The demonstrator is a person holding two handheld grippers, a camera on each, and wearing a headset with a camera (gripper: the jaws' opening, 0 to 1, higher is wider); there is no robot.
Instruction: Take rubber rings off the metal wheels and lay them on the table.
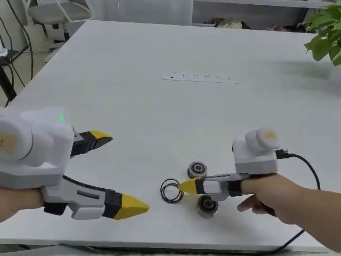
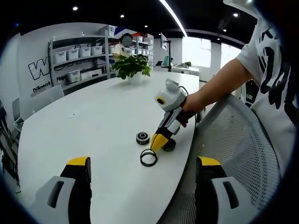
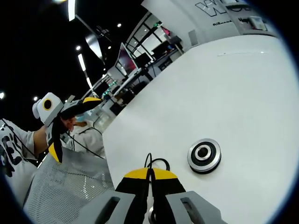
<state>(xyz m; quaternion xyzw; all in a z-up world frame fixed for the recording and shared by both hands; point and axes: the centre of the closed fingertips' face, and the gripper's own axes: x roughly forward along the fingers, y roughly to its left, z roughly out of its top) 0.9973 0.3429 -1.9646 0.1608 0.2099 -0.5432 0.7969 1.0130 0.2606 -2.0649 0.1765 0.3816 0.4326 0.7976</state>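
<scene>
Left gripper (image 1: 117, 170): it is held over the near left part of the table (image 1: 160, 64), and its jaws are spread wide apart with nothing between them.
Right gripper (image 1: 184, 186): it is held low by a hand (image 1: 272, 197), and its jaws are closed together. The yellow tips are placed at the edge of the rubber rings (image 1: 170, 191). Whether a ring is pinched cannot be told.
Rubber rings: two thin black loops are seen lying flat on the table, overlapping each other, just beside both wheels.
Far metal wheel (image 1: 197, 169): it is laid flat, just beyond the right gripper and apart from the rings.
Near metal wheel (image 1: 206, 206): it is partly covered by the right gripper and lies close to the near table edge.
Edges: little table is left between the near wheel and the near edge. In the left gripper view a mesh chair (image 2: 233, 140) is seen just past that edge.
Open room: a wide bare surface is seen beyond the wheels, up to a power strip (image 1: 200, 77) well apart. A plant (image 1: 325, 32) is seen at the far right corner.
</scene>
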